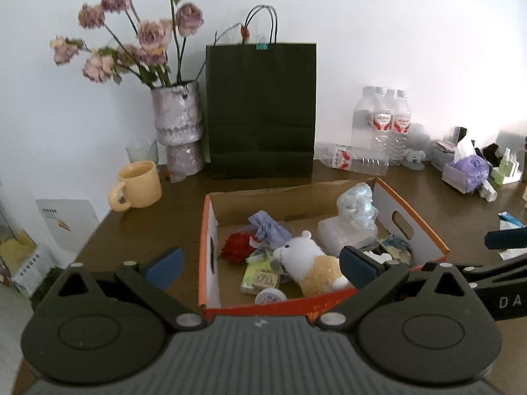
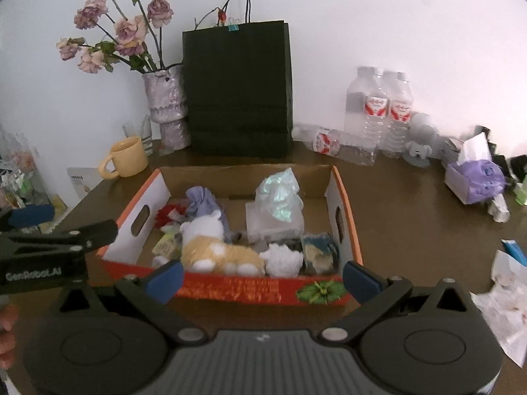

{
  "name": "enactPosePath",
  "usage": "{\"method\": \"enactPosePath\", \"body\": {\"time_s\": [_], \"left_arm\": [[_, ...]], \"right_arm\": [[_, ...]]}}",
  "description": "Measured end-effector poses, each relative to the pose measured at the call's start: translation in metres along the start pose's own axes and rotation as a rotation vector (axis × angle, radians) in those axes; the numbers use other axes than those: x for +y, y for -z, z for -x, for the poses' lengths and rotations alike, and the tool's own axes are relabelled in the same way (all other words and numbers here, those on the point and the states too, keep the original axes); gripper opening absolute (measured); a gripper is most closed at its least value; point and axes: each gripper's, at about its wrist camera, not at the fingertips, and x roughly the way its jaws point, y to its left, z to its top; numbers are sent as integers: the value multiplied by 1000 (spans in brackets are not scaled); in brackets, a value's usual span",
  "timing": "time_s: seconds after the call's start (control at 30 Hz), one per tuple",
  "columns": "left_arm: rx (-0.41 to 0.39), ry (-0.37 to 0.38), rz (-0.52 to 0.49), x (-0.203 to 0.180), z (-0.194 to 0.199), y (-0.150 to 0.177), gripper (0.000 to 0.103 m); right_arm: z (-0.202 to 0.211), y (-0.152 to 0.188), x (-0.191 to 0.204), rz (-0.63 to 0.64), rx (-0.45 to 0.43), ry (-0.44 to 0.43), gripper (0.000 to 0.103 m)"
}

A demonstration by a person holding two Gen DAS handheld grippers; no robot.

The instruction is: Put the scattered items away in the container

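Observation:
An orange-rimmed cardboard box (image 1: 425, 227) (image 2: 237, 291) sits on the brown table. Inside lie a white and yellow plush toy (image 1: 313, 263) (image 2: 214, 243), a red flower (image 1: 235, 247), a lilac cloth (image 1: 268, 228) (image 2: 202, 202), a crinkled clear bag (image 1: 357, 204) (image 2: 280, 194) on a white block, a green packet (image 1: 260, 275) and small odds. My left gripper (image 1: 260, 265) stands open above the box's near left corner, nothing between its blue pads. My right gripper (image 2: 263, 278) is open wide in front of the box's near wall, holding nothing.
Behind the box stand a black paper bag (image 1: 260, 108), a vase of dried roses (image 1: 178, 125), a yellow mug (image 1: 138, 184) and water bottles (image 1: 382, 125). A purple tissue box (image 2: 474, 181) and crumpled white paper (image 2: 507, 306) lie to the right. The table's edge runs along the left.

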Motion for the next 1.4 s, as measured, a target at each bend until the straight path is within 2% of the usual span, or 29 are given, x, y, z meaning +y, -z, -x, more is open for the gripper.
{"method": "enactPosePath", "body": {"time_s": [0.17,0.4,0.53,0.73,1.4], "left_arm": [[-3,-11,-11,-6,36,1,103],[9,-19,34,-2,75,11,103],[5,-27,42,-2,92,20,103],[71,-30,67,-1,91,28,103],[92,-33,63,-5,88,33,103]], "right_arm": [[38,6,13,12,-21,29,103],[77,19,19,-17,-2,-9,103],[94,28,26,-19,3,4,103],[103,38,34,2,15,3,103],[98,42,28,-6,39,1,103]]}}
